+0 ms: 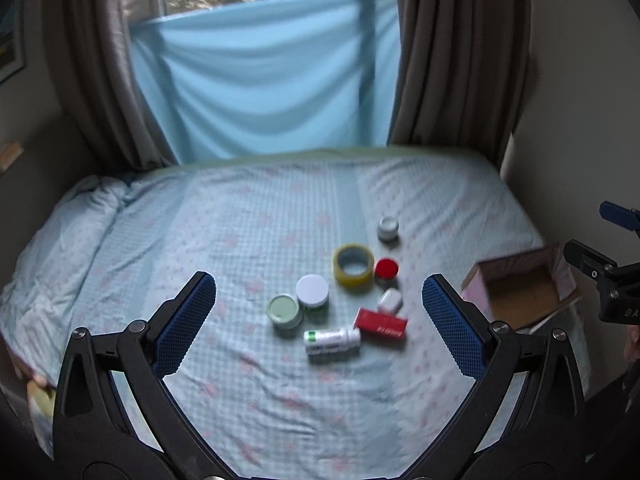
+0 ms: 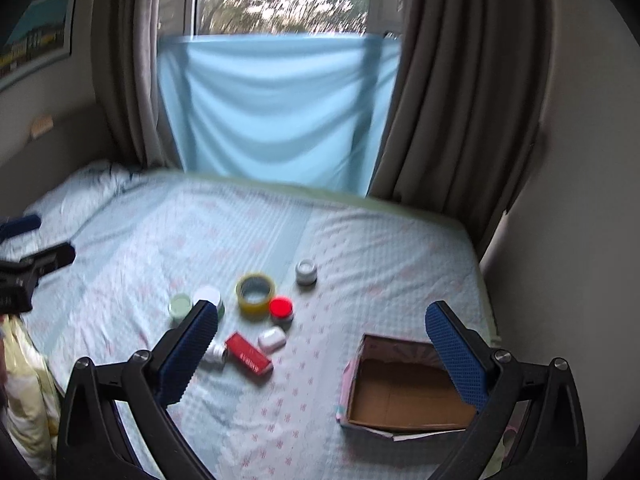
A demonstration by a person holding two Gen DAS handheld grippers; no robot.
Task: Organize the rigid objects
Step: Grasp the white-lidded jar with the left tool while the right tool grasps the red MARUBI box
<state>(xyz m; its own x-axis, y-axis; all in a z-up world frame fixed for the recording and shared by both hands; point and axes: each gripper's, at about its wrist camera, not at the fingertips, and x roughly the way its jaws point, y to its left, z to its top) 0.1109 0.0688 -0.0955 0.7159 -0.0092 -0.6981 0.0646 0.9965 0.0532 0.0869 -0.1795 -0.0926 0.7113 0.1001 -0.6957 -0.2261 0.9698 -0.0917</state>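
Observation:
Several small rigid objects lie clustered on the bed: a yellow tape roll (image 1: 353,267) (image 2: 255,293), a red-lidded jar (image 1: 386,269) (image 2: 281,308), a white-lidded jar (image 1: 312,290), a green tin (image 1: 284,310) (image 2: 180,305), a white bottle lying on its side (image 1: 331,341), a red box (image 1: 380,322) (image 2: 248,353), a white earbud case (image 1: 390,301) (image 2: 272,338) and a small grey jar (image 1: 388,228) (image 2: 306,271). An open cardboard box (image 1: 520,294) (image 2: 404,390) sits at the right. My left gripper (image 1: 318,322) is open above the cluster. My right gripper (image 2: 324,354) is open, between cluster and box.
The bed (image 1: 224,232) has a pale blue patterned sheet and fills the room between walls. Curtains and a blue cloth (image 1: 264,80) hang at the window behind. A rumpled quilt (image 1: 80,216) lies at the far left. The right gripper's body (image 1: 612,280) shows at the right edge.

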